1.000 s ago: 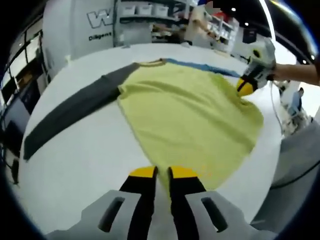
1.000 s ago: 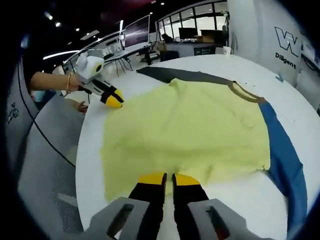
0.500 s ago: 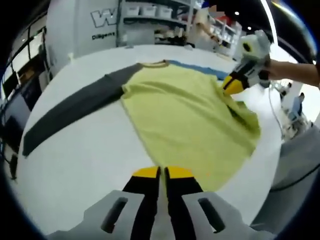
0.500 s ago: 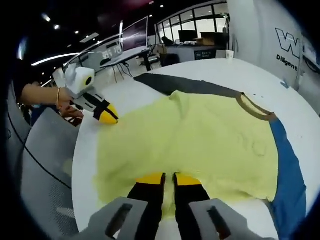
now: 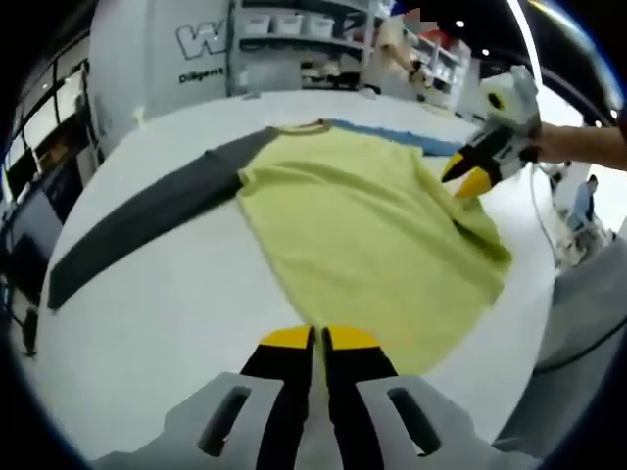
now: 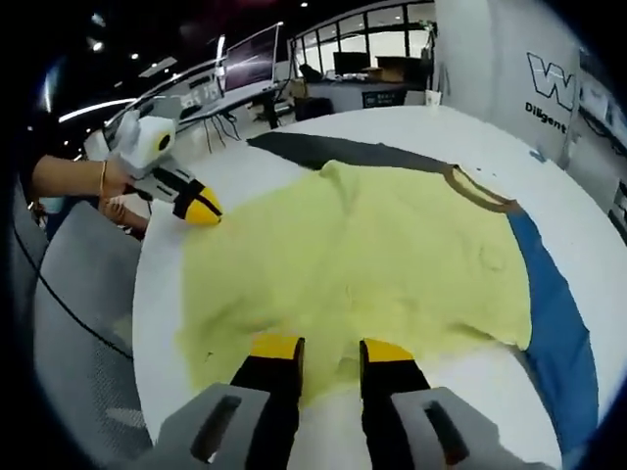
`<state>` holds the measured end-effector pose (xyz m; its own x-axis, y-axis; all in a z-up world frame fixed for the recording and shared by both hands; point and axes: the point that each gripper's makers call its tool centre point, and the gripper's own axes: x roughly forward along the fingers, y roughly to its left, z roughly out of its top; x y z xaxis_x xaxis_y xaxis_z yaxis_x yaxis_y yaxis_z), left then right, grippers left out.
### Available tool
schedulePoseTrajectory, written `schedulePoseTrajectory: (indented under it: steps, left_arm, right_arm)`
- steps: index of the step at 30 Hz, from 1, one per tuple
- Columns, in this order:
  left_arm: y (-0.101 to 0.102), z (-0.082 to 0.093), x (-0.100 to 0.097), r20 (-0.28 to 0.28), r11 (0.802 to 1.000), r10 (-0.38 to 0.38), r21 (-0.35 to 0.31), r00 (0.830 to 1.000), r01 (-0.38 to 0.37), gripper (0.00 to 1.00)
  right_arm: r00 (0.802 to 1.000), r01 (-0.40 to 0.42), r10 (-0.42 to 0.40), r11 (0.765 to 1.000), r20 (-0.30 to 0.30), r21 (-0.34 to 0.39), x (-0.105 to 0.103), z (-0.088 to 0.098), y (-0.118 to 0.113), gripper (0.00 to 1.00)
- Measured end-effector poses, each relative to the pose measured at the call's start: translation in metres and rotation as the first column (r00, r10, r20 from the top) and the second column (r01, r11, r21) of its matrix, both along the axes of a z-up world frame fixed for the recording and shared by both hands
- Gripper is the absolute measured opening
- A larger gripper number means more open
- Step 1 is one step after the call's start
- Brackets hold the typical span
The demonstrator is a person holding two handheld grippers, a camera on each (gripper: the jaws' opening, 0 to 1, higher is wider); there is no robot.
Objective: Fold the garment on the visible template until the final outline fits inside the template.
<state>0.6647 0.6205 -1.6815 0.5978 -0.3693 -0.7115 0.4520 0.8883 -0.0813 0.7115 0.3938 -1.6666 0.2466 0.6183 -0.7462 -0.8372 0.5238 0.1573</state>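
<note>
White counter (image 5: pixel 176 294) carries the yellow garment (image 5: pixel 362 225) ahead of both tools. Left hand-held gripper (image 5: pixel 320 338) sits pressed together at the hem; right hand-held gripper (image 6: pixel 328 348) is spread over cloth. A shallow bite could drop the fold.

Both views are evenly and brightly lit from ceiling lights, seen as small spots at twelve o'clock. The white table (image 5: pixel 176 294) glares slightly and shadows are faint. Fisheye bending curves everything toward the edges. The picture is soft overall, the background shelves (image 5: pixel 284 24) blurred.
</note>
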Motion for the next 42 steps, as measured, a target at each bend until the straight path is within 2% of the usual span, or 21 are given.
schedulePoseTrajectory:
  steps: [3, 7, 10, 11, 14, 19, 20, 25, 34, 38, 42]
  left_arm:
    - [0.000, 0.000, 0.000, -0.005, 1.000, 0.001, -0.005, 1.000, -0.001, 0.00]
    - [0.000, 0.000, 0.000, -0.011, 1.000, 0.002, -0.015, 1.000, -0.002, 0.00]
    - [0.000, 0.000, 0.000, -0.016, 1.000, 0.002, -0.018, 1.000, -0.002, 0.00]
    - [0.002, 0.000, -0.002, -0.021, 1.000, 0.013, -0.005, 1.000, -0.014, 0.00]
    - [0.003, -0.002, -0.006, -0.015, 1.000, 0.025, 0.005, 1.000, -0.025, 0.00]
    - [0.001, -0.002, -0.015, -0.037, 0.999, 0.032, -0.004, 0.999, -0.032, 0.00]
    - [0.002, -0.002, -0.017, -0.037, 1.000, 0.027, -0.003, 0.999, -0.027, 0.00]
    - [0.007, -0.003, -0.024, -0.046, 0.999, 0.039, -0.006, 0.998, -0.040, 0.00]
    - [0.007, -0.002, -0.026, -0.053, 0.999, 0.044, -0.005, 0.998, -0.044, 0.00]
    - [0.008, -0.002, -0.028, -0.059, 0.999, 0.039, 0.002, 0.997, -0.039, 0.00]
    - [0.009, 0.003, -0.029, -0.037, 0.999, 0.033, 0.007, 0.999, -0.032, 0.00]
  right_arm:
    - [1.000, 0.015, -0.015, 1.000, -0.027, -0.001, -0.006, -0.009, -0.006, 0.15]
    - [0.998, 0.044, -0.043, 0.999, -0.055, 0.011, -0.013, -0.009, -0.009, 0.11]
    - [0.995, 0.055, -0.053, 0.998, -0.087, 0.013, -0.018, -0.010, -0.010, 0.02]
    - [0.990, 0.068, -0.068, 0.998, -0.122, -0.009, -0.023, -0.013, -0.013, 0.00]
    - [0.990, 0.091, -0.090, 0.996, -0.110, 0.007, -0.025, -0.009, -0.014, 0.00]
    - [0.987, 0.114, -0.111, 0.993, -0.119, 0.020, -0.034, -0.004, -0.021, 0.00]
    - [0.984, 0.110, -0.108, 0.994, -0.139, 0.007, -0.042, -0.004, -0.026, 0.00]
    - [0.978, 0.148, -0.144, 0.989, -0.150, 0.020, -0.058, 0.002, -0.043, 0.00]
    - [0.960, 0.219, -0.218, 0.976, -0.174, -0.009, -0.082, -0.004, -0.077, 0.00]
    - [0.957, 0.227, -0.229, 0.973, -0.179, -0.030, -0.088, -0.008, -0.087, 0.00]
    - [0.953, 0.236, -0.241, 0.971, -0.184, -0.046, -0.095, -0.009, -0.095, 0.00]
